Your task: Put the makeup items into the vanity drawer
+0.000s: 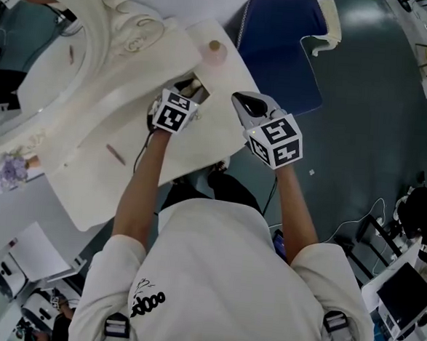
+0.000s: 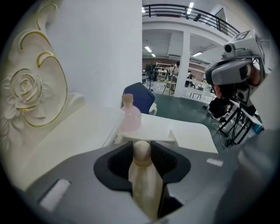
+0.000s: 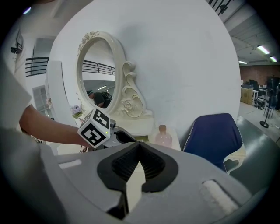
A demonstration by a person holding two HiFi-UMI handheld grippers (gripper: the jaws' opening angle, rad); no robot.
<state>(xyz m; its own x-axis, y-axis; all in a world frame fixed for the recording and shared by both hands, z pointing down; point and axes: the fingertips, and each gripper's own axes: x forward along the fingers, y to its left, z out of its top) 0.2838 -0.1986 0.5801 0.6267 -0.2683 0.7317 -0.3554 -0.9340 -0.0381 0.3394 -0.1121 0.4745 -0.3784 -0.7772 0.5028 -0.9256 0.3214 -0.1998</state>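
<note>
Left gripper view: left tongs [image 2: 142, 151] are closed on a cream bottle [image 2: 144, 183]. It lies lengthwise between the pads, with its rounded cap pointing away from the camera.

Just beyond the cap is a white box edge. I take it for the open drawer [image 2: 151, 134], though its interior is hardly visible from here.

Risks:
- The bottle is smooth and tapered and is gripped along its length. If the pads loosen before the cap is over the opening, it may slide out cap-first, strike the drawer rim and end up on the surface [image 2: 192, 131].
- The pink bottle [image 2: 130, 117] stands upright just past the drawer. Reaching too far forward could knock it over.
- Right tongs [image 3: 139, 159] are pinched together at the tips with nothing between them. They hang close beside the left tool, so the two bodies could bump if either swings inward.

Pose, from the head view:
- The left forearm [image 1: 141, 186] reaches forward over the surface, with its tool pitched well downward at the drawer.
- The right forearm [image 1: 297, 208] is extended alongside it, tilted less steeply, near the surface's right edge.

Farther back are the oval mirror [image 3: 98, 70] and a blue chair [image 2: 139, 95], both clear of the work.
</note>
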